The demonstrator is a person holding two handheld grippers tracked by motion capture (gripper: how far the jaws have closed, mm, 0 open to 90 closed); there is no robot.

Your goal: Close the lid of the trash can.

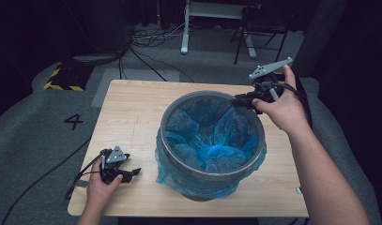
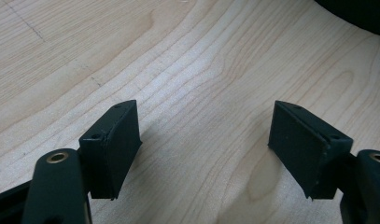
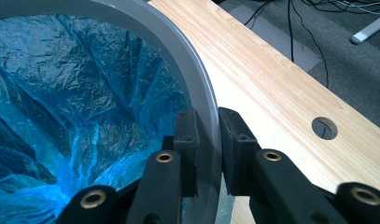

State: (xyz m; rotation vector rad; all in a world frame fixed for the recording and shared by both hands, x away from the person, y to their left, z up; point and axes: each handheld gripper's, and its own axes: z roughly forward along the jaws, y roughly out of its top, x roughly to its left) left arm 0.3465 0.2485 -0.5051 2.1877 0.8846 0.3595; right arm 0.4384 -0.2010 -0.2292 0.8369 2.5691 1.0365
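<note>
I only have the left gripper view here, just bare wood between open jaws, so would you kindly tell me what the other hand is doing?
Observer: The right gripper is shut on the grey rim of a bin, one jaw inside, one outside.
Operator: Thank you. Is the bin lined?
Observer: Yes, a blue bag lines it and folds over the near rim.
Operator: And where am I relative to it?
Observer: The left gripper rests on the table, apart from the bin, at its near left.
</note>
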